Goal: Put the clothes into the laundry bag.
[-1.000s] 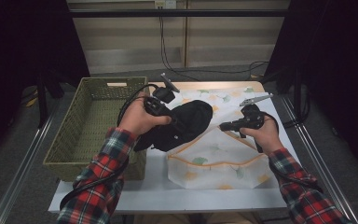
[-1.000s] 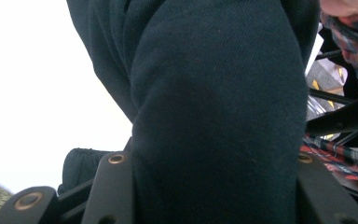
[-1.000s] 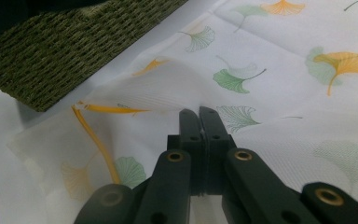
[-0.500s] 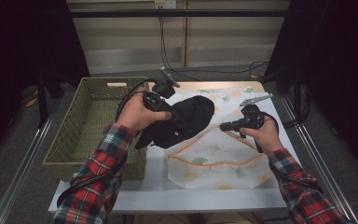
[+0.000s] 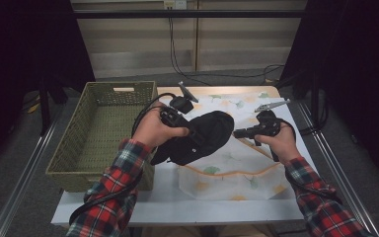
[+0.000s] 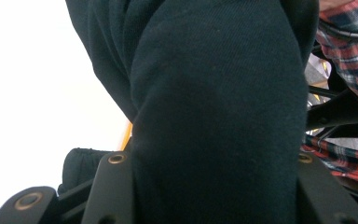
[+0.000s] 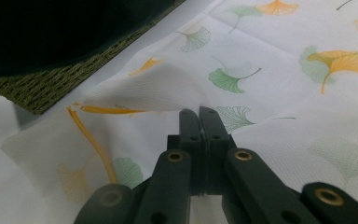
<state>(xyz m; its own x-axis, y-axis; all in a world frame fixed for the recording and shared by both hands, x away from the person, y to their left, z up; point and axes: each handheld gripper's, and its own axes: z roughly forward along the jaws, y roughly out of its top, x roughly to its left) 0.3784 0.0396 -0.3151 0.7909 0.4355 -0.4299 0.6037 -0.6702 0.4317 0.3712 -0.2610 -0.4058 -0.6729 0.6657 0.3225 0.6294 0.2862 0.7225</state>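
left jaws clamped on a black fabric bundle, right jaws pressed together with nothing between them.

in the left gripper view the two black jaws stand on either side of the thick dark black fabric bundle (image 6: 219, 116), squeezing it; from above, the left gripper (image 5: 190, 129) holds it lifted over the white cloth printed with green and orange ginkgo leaves (image 5: 237, 173), just beside the olive woven rectangular basket (image 5: 103, 131). the right gripper (image 7: 199, 116) hangs close over that cloth, perhaps touching it. both sleeves are red plaid, above the white table (image 5: 177, 207).
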